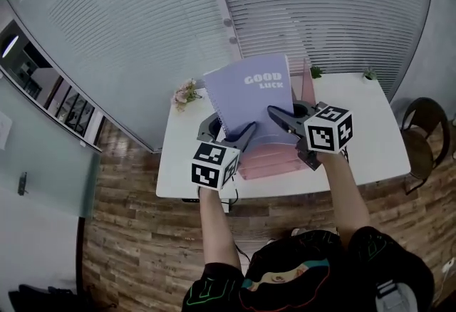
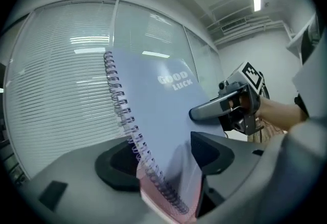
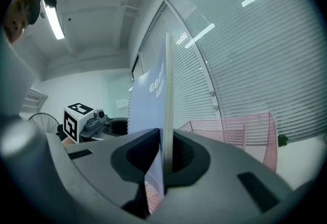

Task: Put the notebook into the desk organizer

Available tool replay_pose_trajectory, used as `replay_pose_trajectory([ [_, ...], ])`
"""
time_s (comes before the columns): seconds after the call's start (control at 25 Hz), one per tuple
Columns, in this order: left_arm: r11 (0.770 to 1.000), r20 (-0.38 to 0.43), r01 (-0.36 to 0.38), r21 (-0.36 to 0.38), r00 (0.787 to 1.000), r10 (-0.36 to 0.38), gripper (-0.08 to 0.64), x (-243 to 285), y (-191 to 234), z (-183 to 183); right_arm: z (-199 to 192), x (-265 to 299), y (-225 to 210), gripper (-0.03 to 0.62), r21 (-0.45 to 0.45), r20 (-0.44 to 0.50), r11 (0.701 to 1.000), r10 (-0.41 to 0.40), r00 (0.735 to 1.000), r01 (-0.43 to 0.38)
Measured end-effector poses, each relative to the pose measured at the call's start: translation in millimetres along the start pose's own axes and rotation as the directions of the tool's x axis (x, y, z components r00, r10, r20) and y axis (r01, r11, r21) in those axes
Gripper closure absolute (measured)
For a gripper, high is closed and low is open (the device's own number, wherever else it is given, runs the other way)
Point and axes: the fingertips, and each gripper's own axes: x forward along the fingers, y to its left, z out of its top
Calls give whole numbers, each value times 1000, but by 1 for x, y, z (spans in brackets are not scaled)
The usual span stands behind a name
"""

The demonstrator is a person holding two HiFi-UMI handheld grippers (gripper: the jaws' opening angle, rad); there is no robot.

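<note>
Ok, insert step, near the end by the look of it. Left gripper had its jaws spread wide either side of the notebook's spiral edge, pads clear of it. Notebook stood upright, slightly tilted, lower edge down in the pink organizer on the table; how deep it sat wasn't clear. Right gripper had its jaws pinched on the notebook's open edge, so it alone carried it. Next move, likely: lower until the notebook bottoms out in the slot, release the right, then back both grippers off without tipping the notebook or dragging the mesh organizer.
</note>
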Motion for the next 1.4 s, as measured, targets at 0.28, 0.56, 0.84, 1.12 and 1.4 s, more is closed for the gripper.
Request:
replay_pose_trajectory([
  [0.28,998,57,-50,-38,997,52,229,-16,10,-8,-7,6,-10,554,15,-59,999,-50,997,51],
  [0.56,988,198,-106,-110,972,126,241,-40,27,-1,-27,20,-42,522,-102,-242,963,-269,932,251],
  [0.84,989,238,-85,-123,965,113,255,-43,20,1,-44,40,-54,494,-280,-394,915,-386,834,292],
  [1.12,990,258,-60,-125,962,91,261,-46,16,2,-44,50,-66,453,-384,-376,841,-519,768,381],
  [1.4,991,269,-38,-129,960,72,264,-43,16,2,-32,56,-66,423,-513,-405,788,-572,713,341],
])
